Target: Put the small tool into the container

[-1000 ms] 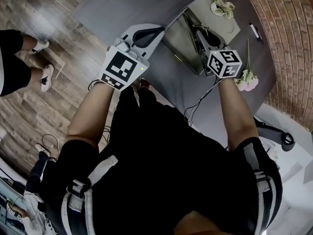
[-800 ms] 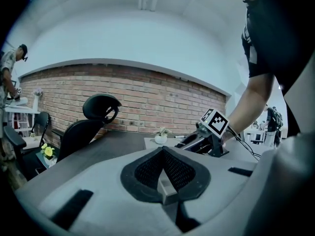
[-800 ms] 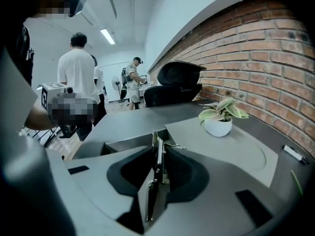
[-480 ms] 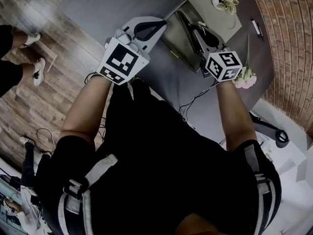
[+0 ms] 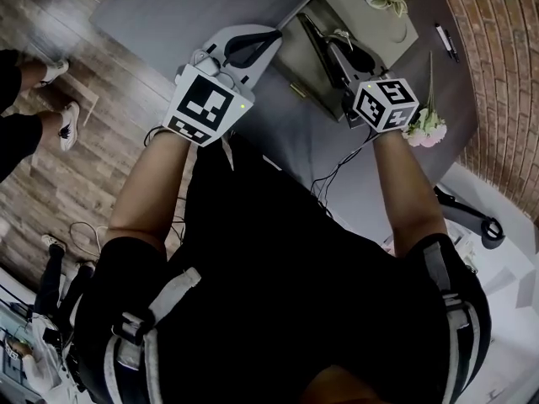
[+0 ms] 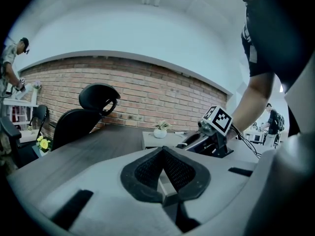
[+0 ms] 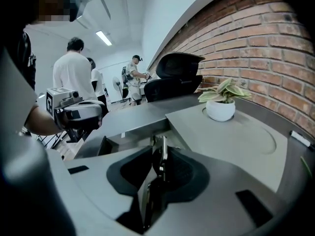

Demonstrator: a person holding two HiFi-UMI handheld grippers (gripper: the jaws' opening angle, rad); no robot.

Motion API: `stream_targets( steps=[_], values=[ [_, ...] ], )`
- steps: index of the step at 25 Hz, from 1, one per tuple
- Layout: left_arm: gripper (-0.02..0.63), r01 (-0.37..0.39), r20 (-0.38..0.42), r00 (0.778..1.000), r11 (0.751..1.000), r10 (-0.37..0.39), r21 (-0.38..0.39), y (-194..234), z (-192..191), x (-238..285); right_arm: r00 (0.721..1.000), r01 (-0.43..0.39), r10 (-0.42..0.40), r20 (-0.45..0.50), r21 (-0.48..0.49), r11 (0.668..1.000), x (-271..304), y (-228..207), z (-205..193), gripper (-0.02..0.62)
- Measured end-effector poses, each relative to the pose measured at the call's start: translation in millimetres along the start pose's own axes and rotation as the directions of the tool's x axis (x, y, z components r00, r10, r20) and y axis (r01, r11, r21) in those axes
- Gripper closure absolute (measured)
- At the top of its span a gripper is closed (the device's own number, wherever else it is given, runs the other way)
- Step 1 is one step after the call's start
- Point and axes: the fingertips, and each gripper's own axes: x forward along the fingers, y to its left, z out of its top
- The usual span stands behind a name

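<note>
In the right gripper view, a thin metal small tool [image 7: 162, 154] stands upright between the jaws of my right gripper [image 7: 158, 145], which is shut on it. Just beyond the tips lies the open compartment of the grey container [image 7: 120, 133]. In the head view the right gripper [image 5: 327, 34] reaches over the container [image 5: 296, 72] on the dark table. My left gripper [image 5: 274, 34] hovers beside the container's left edge. Its jaws are shut and hold nothing [image 6: 162, 153].
A small potted plant [image 7: 222, 102] stands on the container's flat lid. A pen [image 5: 446, 42] and pink flowers [image 5: 425, 126] lie near the brick wall. A black office chair [image 6: 86, 113] stands behind the table. People stand in the room beyond.
Both grippers have shifted slightly farther over the table. The right gripper still holds the tool above the container.
</note>
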Motion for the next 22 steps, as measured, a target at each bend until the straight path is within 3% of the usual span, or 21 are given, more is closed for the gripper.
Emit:
stream_targets(
  steps=[22],
  values=[
    [0.598,-0.02,-0.003,1.0,1.0,0.02,0.023,-24.4,20.2,-2.0,1.0,-0.026,0.026,-0.009,0.016,1.0,-1.7,-1.9,0.3,0.505]
  ],
)
